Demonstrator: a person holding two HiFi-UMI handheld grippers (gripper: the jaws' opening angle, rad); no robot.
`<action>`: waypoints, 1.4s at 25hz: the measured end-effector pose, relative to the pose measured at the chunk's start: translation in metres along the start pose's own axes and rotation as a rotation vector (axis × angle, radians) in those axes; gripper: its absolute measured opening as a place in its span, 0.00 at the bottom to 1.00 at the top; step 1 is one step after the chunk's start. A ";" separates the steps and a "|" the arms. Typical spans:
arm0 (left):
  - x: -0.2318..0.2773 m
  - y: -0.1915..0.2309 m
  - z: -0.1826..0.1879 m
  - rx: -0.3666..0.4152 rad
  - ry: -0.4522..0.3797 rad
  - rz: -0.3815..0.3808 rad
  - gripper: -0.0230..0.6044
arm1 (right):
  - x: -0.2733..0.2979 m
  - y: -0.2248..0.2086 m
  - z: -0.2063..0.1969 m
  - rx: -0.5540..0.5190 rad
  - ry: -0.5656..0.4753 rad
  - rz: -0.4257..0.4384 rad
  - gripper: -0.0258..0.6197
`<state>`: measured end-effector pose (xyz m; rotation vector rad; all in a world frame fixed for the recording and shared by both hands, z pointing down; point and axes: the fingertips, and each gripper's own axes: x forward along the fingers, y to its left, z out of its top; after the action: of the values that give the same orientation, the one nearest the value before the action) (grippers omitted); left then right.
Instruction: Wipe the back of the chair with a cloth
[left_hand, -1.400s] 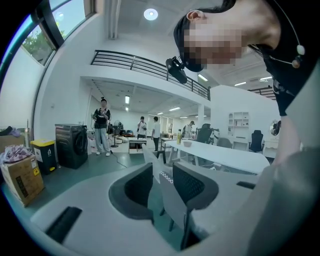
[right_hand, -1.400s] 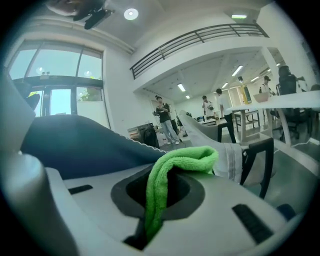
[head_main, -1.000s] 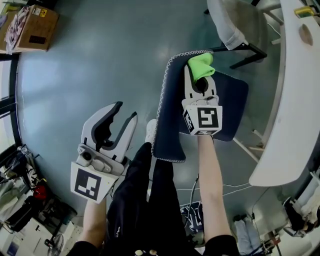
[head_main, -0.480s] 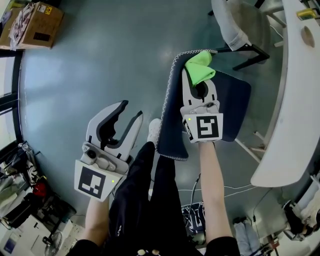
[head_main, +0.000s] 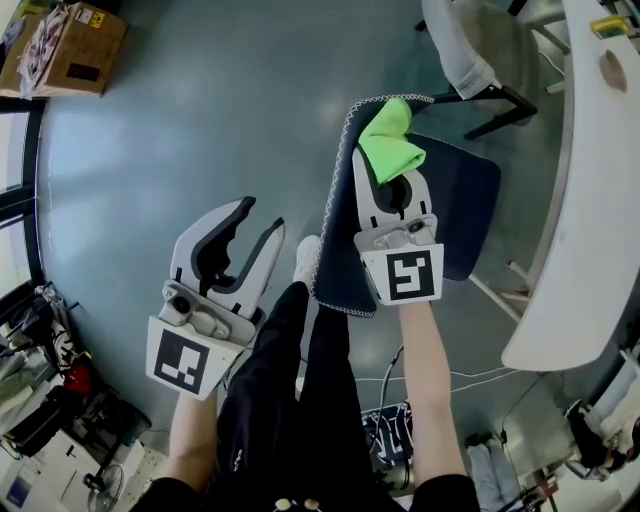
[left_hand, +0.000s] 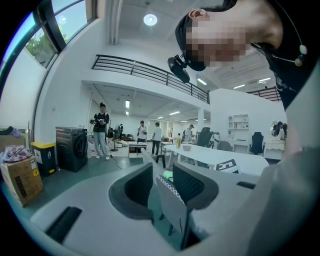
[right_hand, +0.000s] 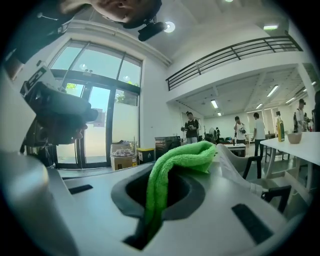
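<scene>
**A:** Head view first?
**B:** The right tool (head_main: 386, 168) is clamped on the green cloth (head_main: 390, 145), which lies against the top edge of the dark chair back (head_main: 338, 245). The left tool (head_main: 256, 222) hangs over the floor (head_main: 200, 110), well apart from the chair and gaping wide.

**A:** And the left gripper view?
**B:** The jaws stand apart with nothing gripped. The chair back's stitched edge shows beyond the gap.

**A:** The right gripper view?
**B:** The jaws are pinched shut on the cloth. Its folded end bunches out past the tips.
</scene>
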<state>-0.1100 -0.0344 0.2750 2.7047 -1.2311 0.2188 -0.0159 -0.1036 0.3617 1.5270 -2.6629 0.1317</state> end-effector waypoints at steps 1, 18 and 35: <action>0.000 0.000 0.001 0.000 -0.003 0.000 0.24 | -0.002 0.002 0.001 0.000 -0.001 0.011 0.07; -0.003 -0.013 0.006 0.003 -0.025 -0.019 0.24 | -0.074 0.072 -0.001 0.033 0.028 0.161 0.07; 0.006 -0.024 0.008 -0.011 -0.065 -0.039 0.24 | -0.159 0.156 -0.023 0.071 0.141 0.411 0.07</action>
<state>-0.0875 -0.0254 0.2664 2.7443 -1.1910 0.1194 -0.0703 0.1141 0.3624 0.9235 -2.8392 0.3429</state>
